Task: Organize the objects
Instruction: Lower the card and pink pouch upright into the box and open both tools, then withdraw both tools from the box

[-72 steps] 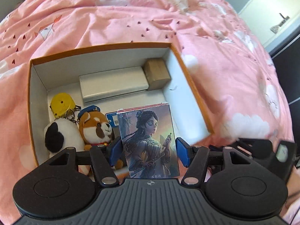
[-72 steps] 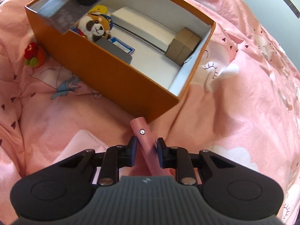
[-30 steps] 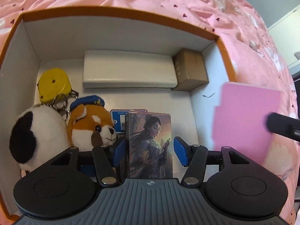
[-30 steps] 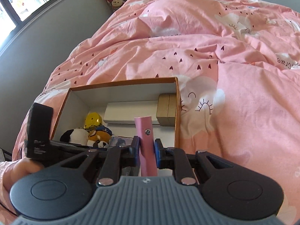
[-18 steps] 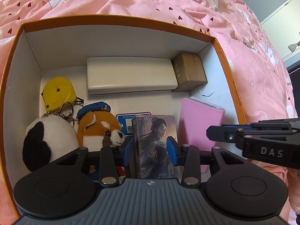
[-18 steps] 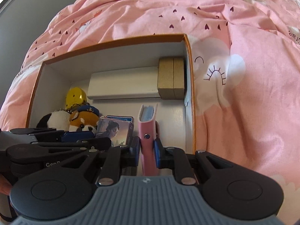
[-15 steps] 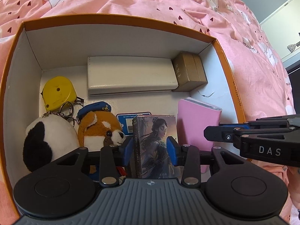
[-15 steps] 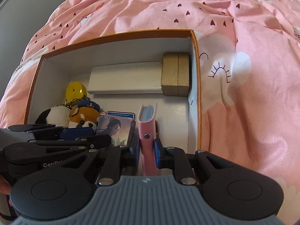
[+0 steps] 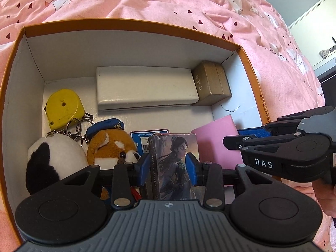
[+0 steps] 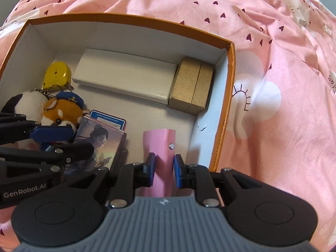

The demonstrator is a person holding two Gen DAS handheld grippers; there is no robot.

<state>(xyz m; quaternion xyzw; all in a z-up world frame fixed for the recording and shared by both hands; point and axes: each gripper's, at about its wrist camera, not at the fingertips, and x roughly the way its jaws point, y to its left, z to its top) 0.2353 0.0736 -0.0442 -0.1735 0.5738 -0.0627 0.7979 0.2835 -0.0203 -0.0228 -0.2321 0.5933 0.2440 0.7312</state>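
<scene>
Left wrist view, contents of the orange box (image 9: pixel 130 24): white case (image 9: pixel 145 88) and gold box (image 9: pixel 212 84) lying along the far wall; yellow tape measure (image 9: pixel 62 109), panda plush (image 9: pixel 54 159) and red panda plush (image 9: pixel 111 145) filling the left side; blue-edged card (image 9: pixel 142 135) lying flat mid-floor. I am judging these six as already stowed.

Two items are being placed. I am holding the left gripper (image 9: pixel 169 166) clenched on the illustrated card box (image 9: pixel 174 163), upright, inside the orange box beside the red panda plush and in front of the blue-edged card. Whether its base is touching the floor I cannot tell.

Right wrist view: the right gripper (image 10: pixel 164 169) is reaching in over the near wall, angled downward, pads set against the pink wallet (image 10: pixel 160 153), which is standing on edge between the illustrated card box and the right wall. A sliver of gap is showing at one pad, but I am reading the grip as closed.

Remaining, in my judgement: seating and releasing both items. Nothing else is showing on the pink bedspread (image 10: pixel 273 84).
</scene>
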